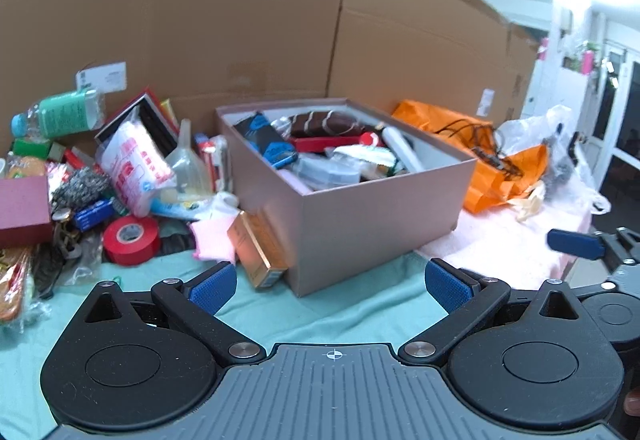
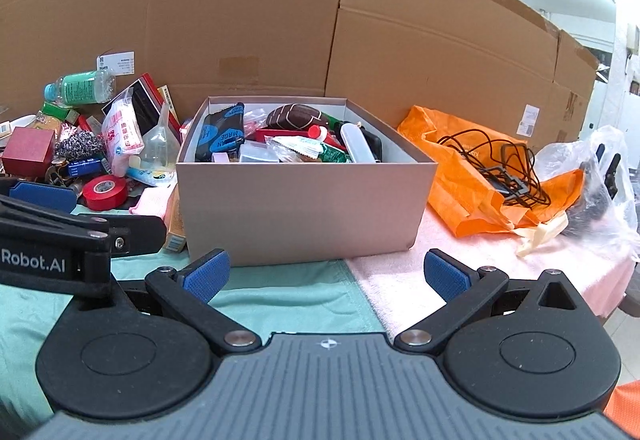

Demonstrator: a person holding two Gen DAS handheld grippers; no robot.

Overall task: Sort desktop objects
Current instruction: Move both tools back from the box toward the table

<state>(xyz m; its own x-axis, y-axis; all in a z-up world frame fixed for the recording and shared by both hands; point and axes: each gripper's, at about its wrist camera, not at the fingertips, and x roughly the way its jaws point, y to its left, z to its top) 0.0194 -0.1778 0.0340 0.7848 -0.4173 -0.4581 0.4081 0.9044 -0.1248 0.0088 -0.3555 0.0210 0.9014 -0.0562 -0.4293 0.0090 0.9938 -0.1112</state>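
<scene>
A grey-brown cardboard box stands mid-table, full of small items. Left of it lies a pile of clutter: a red tape roll, a green bottle, a steel scourer, a dark red box, a clear funnel and an orange carton leaning on the box. My left gripper is open and empty, in front of the box. My right gripper is open and empty, also in front of the box.
An orange bag with black cables and a clear plastic bag lie right of the box. Tall cardboard sheets wall the back. The table has a green cloth and a pink towel.
</scene>
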